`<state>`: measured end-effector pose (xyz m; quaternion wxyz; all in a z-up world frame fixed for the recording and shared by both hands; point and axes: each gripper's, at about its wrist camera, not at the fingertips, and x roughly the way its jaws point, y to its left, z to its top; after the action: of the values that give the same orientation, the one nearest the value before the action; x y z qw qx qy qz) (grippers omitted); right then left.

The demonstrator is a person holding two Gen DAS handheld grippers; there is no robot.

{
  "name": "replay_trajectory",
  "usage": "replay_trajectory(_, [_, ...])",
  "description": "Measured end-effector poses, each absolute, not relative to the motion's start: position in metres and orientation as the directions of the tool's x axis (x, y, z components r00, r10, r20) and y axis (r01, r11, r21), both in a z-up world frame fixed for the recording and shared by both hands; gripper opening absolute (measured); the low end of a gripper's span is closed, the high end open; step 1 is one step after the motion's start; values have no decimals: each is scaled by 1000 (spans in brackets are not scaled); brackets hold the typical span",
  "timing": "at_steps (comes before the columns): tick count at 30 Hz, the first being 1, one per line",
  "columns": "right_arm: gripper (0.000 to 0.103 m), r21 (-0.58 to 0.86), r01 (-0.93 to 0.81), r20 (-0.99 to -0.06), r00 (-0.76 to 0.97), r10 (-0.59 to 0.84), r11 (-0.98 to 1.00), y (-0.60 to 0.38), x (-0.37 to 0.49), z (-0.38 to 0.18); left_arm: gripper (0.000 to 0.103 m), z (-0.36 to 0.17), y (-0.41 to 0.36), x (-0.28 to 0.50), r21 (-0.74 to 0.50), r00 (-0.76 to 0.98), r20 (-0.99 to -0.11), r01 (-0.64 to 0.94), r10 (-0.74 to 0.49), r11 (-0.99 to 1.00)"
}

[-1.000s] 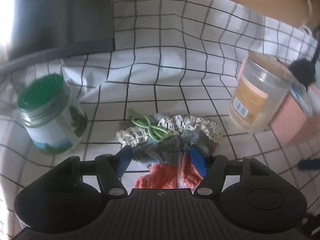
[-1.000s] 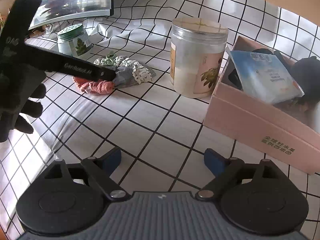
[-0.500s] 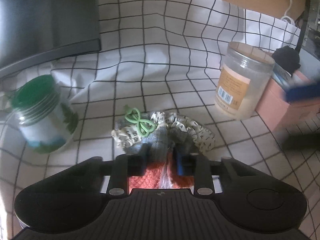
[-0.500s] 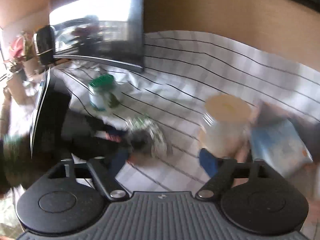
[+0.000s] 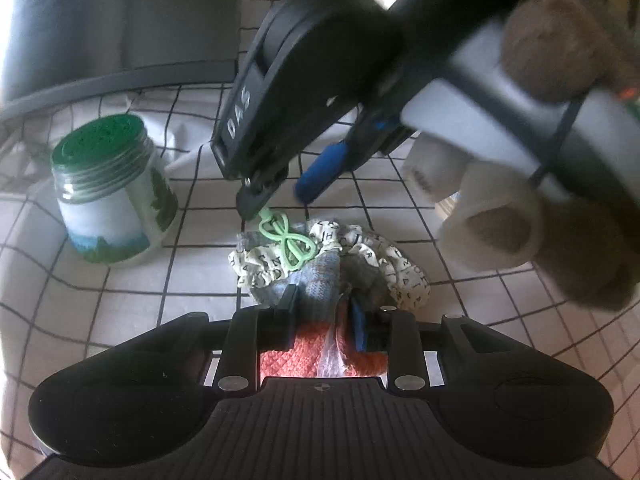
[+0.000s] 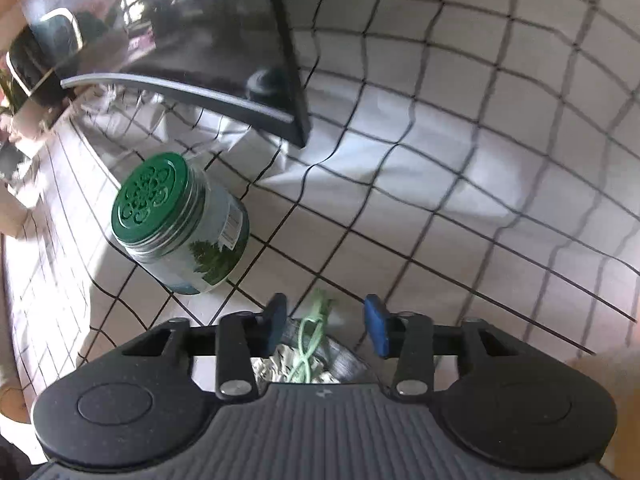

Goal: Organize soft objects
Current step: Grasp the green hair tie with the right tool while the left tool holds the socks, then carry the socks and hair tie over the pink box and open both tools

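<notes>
The green-lidded jar (image 5: pixel 112 196) stays capped (contents unseen); left gripper (image 5: pixel 322 312) pinches the grey cloth (image 5: pixel 320 280), right gripper (image 6: pixel 326 322) has just narrowed around the green hair tie (image 6: pixel 314 328), not pressing it.

Orange cloth (image 5: pixel 280 362) half-hidden behind left gripper (image 5: pixel 322 316), far jar (image 5: pixel 430 168) blocked — gloved hand (image 5: pixel 560 216) blurred

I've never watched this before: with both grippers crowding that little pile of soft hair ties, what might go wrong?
The thin green elastic loop lies on the letter-printed fabric scrunchie, so lifting it may drag the pile. The right gripper, jaws just closing, could pinch cloth instead. The left gripper clamps the grey knitted scrunchie; pulling apart could stretch something.
</notes>
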<state>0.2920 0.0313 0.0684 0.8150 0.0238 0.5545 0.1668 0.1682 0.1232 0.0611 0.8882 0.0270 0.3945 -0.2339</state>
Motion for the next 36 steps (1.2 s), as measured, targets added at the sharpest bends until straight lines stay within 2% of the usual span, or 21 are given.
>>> replay_trajectory(1, [20, 217, -247, -904, 313, 290, 944, 34, 293, 65, 32, 61, 126, 169, -151, 578, -710, 434, -403, 888])
replay_trajectory(5, [12, 211, -279, -908, 298, 294, 937, 40, 288, 66, 32, 59, 134, 169, -195, 574, -695, 429, -433, 882])
replay_trajectory(10, [11, 241, -284, -867, 367, 338, 928, 26, 269, 103, 23, 58, 137, 163, -173, 593, -682, 438, -428, 882])
replay_trajectory(15, [10, 213, -281, -808, 487, 330, 936, -7, 257, 162, 20, 70, 137, 171, -122, 626, -666, 447, -407, 886])
replay_trajectory(20, [10, 194, -232, -735, 610, 298, 953, -55, 239, 217, 20, 114, 132, 191, -34, 707, -600, 445, -375, 895])
replay_trajectory(30, [10, 146, -67, -603, 785, 142, 987, -162, 197, 299, 20, 236, 63, 219, 154, 789, -411, 554, -457, 818])
replay_trajectory(33, [10, 136, 7, -578, 813, 73, 991, -193, 181, 310, 20, 260, 43, 224, 152, 785, -375, 577, -494, 802])
replay_trajectory(36, [10, 117, 76, -566, 825, 3, 990, -215, 167, 312, 20, 268, 21, 227, 82, 743, -373, 623, -555, 778])
